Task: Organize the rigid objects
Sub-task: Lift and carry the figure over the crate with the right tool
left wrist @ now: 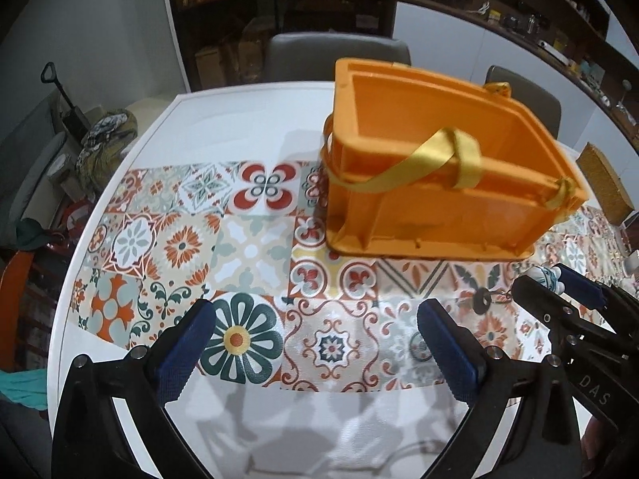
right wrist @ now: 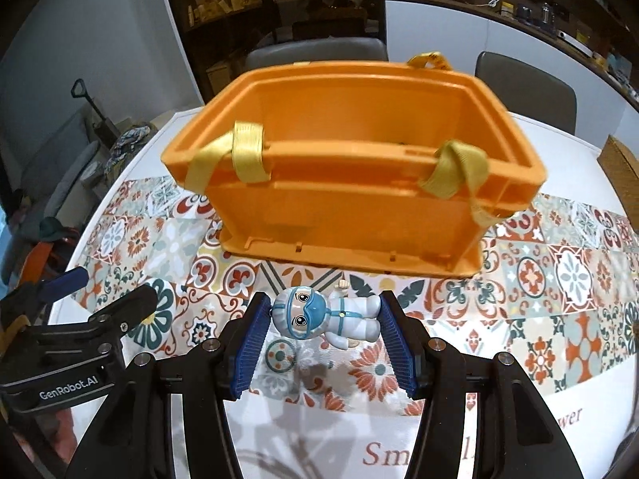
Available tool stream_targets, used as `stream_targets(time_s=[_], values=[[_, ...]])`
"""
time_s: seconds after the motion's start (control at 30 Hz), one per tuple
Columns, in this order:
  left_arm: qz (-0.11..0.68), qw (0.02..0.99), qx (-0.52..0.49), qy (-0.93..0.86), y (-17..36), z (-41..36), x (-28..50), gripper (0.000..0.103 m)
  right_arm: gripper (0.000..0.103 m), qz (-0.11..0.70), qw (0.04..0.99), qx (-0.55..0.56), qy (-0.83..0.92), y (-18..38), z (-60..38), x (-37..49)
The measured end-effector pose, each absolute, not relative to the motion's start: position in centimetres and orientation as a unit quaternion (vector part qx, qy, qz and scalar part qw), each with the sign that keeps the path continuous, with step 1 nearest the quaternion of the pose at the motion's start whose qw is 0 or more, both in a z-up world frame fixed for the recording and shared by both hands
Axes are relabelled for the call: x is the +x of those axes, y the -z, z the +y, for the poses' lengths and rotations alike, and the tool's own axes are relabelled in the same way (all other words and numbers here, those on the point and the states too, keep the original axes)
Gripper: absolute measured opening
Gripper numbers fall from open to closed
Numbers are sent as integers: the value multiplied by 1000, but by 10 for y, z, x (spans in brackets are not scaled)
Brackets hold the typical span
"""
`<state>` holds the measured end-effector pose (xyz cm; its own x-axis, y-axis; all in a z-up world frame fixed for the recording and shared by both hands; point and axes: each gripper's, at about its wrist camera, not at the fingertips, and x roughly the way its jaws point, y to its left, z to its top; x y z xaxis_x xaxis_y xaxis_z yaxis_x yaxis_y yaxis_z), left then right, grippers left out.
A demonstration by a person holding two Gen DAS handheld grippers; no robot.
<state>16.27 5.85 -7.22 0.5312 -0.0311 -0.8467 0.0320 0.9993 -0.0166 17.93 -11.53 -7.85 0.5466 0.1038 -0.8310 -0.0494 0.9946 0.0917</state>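
Figurine (right wrist: 327,315), glossy moulded plastic, lay sideways clamped in right tongs (right wrist: 324,333) above the patterned desk (right wrist: 559,279), before the ribbed orange crate (right wrist: 351,183). Left tongs (left wrist: 315,343) gaped wide, empty.

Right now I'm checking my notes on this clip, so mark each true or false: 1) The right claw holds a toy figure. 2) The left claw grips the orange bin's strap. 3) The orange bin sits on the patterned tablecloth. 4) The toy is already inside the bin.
1) True: the right claw is closed on the toy figure.
2) False: the left claw is open and holds nothing; the yellow strap hangs on the orange bin.
3) True: it rests on the patterned tablecloth.
4) False: the toy is held in front of the bin.
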Motion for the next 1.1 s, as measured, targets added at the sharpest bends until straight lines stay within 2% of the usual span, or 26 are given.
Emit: stream_targets(time_s=[1.1], values=[[421,904,8,79,-22,31,202,103,55,400,916,26,-19,-24,-136,198]])
